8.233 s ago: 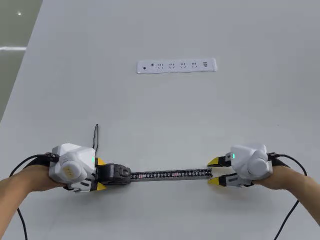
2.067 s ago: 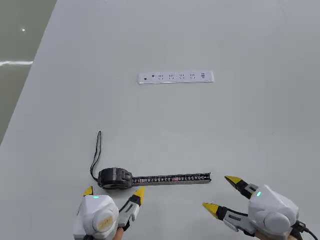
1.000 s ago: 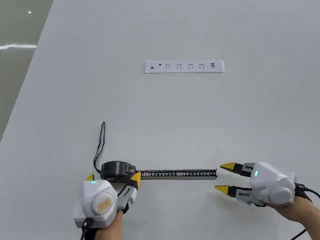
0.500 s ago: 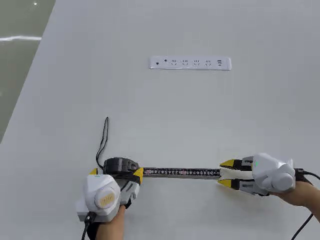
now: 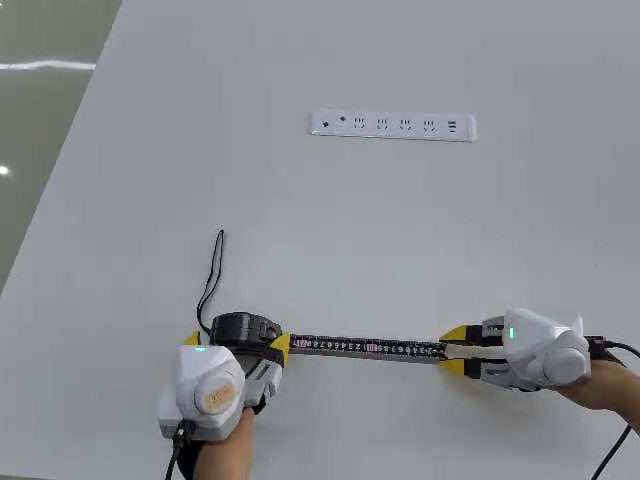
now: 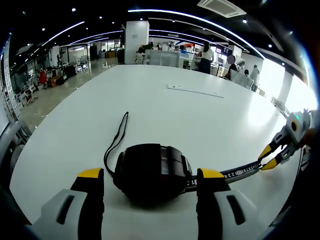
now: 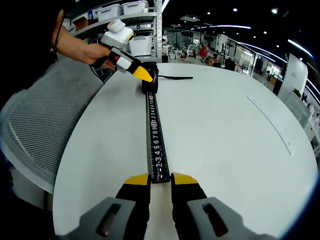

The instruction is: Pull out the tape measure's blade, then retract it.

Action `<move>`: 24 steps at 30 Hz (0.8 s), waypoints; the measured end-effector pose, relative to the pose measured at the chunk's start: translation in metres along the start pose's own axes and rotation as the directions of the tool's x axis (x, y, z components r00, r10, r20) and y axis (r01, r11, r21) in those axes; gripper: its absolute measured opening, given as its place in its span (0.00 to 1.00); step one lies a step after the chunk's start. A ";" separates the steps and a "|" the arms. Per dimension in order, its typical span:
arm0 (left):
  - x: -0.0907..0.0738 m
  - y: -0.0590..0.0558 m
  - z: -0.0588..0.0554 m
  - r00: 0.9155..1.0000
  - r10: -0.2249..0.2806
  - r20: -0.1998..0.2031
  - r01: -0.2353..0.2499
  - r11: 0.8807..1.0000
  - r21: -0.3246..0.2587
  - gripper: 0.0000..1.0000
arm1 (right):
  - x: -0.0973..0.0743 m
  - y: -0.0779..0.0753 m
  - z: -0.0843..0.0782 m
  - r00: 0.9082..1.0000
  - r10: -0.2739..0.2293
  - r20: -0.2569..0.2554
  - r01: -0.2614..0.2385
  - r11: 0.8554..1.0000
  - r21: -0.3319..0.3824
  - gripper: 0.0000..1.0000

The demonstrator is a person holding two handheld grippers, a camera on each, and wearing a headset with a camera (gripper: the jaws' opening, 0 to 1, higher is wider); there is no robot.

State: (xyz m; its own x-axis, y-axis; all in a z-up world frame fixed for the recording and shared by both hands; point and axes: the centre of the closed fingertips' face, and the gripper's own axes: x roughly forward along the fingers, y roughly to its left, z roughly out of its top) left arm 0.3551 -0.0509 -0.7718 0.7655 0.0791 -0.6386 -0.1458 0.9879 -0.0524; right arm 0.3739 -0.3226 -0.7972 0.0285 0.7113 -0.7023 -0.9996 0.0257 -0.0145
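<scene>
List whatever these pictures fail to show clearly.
The blade's end hook: right gripper view, tucked between the right gripper's jaws.
The tape measure's near side: head view, covered by the left gripper.
Whether that gripper touches it: left gripper view, contact unclear.
The power strip's sockets: left gripper view, too small.

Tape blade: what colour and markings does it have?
Blade black with pale numerals; clearest in right gripper view.

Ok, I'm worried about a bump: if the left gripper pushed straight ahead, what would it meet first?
The tape measure's case: it sits between the left gripper's tips, directly ahead. Past it lies the black strap, slightly to one side.
</scene>
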 end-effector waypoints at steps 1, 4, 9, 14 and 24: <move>0.000 0.000 0.000 1.000 -0.001 0.000 0.001 1.000 -0.006 0.74 | 0.000 0.000 0.000 1.000 0.001 0.000 -0.001 1.000 -0.001 0.15; 0.001 0.000 0.000 1.000 0.004 0.006 -0.004 1.000 -0.026 0.74 | 0.000 0.000 -0.001 1.000 0.003 0.003 -0.003 1.000 0.003 0.14; 0.002 0.002 0.001 1.000 0.013 0.012 -0.012 0.998 -0.063 0.73 | 0.000 0.001 -0.001 1.000 0.008 0.004 -0.008 1.000 -0.008 0.14; 0.006 0.001 0.002 1.000 0.013 0.011 -0.012 0.996 -0.086 0.71 | 0.000 0.001 0.000 1.000 0.005 0.001 -0.005 1.000 -0.014 0.14; 0.010 -0.001 -0.001 1.000 0.007 -0.009 -0.008 0.991 -0.131 0.65 | 0.001 0.001 -0.001 1.000 0.004 -0.002 -0.004 1.000 -0.016 0.14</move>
State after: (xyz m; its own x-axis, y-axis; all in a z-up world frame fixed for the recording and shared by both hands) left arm 0.3622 -0.0509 -0.7791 0.7588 0.0845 -0.6459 -0.2328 0.9612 -0.1477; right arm 0.3732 -0.3230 -0.7988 0.0249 0.7102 -0.7036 -0.9997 0.0122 -0.0231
